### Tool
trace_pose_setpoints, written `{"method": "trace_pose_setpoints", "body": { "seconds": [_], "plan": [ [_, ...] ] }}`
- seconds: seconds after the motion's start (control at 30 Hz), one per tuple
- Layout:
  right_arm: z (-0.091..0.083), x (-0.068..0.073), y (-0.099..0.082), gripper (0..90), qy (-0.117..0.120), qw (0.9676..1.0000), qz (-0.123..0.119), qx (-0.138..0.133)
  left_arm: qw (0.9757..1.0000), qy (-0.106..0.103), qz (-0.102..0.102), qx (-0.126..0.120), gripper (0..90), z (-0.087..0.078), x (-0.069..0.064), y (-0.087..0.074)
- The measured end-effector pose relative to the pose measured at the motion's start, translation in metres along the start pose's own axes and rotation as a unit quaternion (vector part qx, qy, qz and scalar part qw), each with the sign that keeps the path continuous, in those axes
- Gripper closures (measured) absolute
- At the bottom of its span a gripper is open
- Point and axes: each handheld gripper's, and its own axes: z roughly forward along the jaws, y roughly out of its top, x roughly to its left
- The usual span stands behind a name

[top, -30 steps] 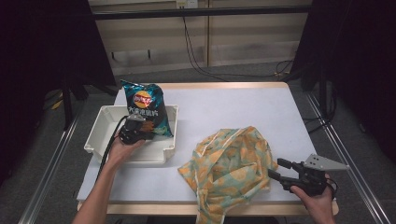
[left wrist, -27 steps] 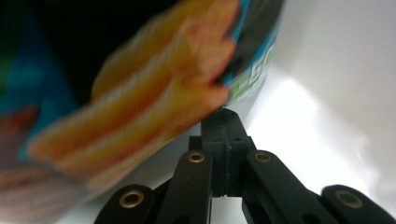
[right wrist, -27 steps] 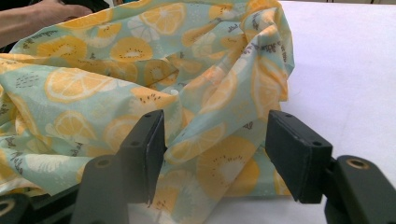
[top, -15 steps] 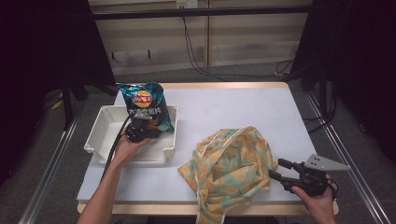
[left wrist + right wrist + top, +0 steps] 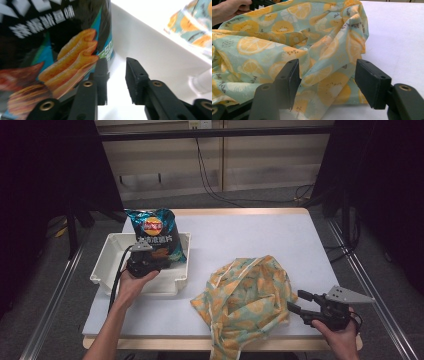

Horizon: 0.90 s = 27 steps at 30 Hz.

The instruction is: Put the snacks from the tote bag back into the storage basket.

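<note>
Left hand-held gripper (image 5: 161, 261) sits inside the white rectangular plastic tray (image 5: 107, 265) at the left of the white tabletop (image 5: 260, 235). Its jaws have just been opening: in the left gripper view they stand apart with a clear gap and nothing between them, so it is released. The dark blue glossy chip bag with the orange crisp print (image 5: 50, 50) is just beside the left jaw in that view; whether they touch, can't tell. In the high view the chip bag (image 5: 155, 232) stands tilted, lower end in the tray's far right corner, top leaning past the tray's far rim.

Right hand-held gripper (image 5: 296, 302) is low at the near right edge of the tabletop, pointing left at the crumpled pale green cloth with orange citrus-slice print (image 5: 245, 300). In the right gripper view its jaws are wide apart, released; the cloth (image 5: 294, 45) lies bunched just ahead of them and the pads are not pressing on it. The cloth sits mid-right on the tabletop, near edge hanging over the front, well apart from the tray.
</note>
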Motion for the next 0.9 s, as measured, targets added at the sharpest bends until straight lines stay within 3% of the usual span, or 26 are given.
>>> {"method": "trace_pose_setpoints", "body": {
  "seconds": [0.3, 0.43, 0.5, 0.57, 0.63, 0.9],
  "plan": [
    [-0.001, 0.0, -0.001, 35.5, -0.003, 1.0, 0.001, 0.001, 0.9988, -0.001, -0.001, -0.048, 39.9, -0.023, -0.02, -0.006],
    [-0.001, 0.001, -0.001, 35.4, -0.004, 1.0, 0.002, 0.0, 0.9986, 0.001, 0.007, -0.053, 35.6, -0.026, -0.026, -0.01],
    [-0.001, 0.0, -0.001, 35.4, -0.004, 1.0, 0.002, 0.001, 0.9984, 0.008, 0.021, -0.053, 34.1, -0.029, -0.03, -0.012],
    [-0.002, 0.001, -0.001, 35.4, -0.004, 1.0, 0.002, -0.001, 0.9979, 0.007, 0.019, -0.061, 33.1, -0.032, -0.034, -0.016],
    [-0.002, 0.0, -0.002, 35.4, -0.004, 1.0, 0.002, 0.0, 0.9976, 0.018, 0.026, -0.062, 30.9, -0.036, -0.038, -0.019],
    [-0.005, 0.001, -0.004, 35.4, -0.01, 0.9999, 0.006, -0.001, 0.996, 0.024, 0.001, -0.086, 25.1, -0.049, -0.049, -0.032]
  ]
}}
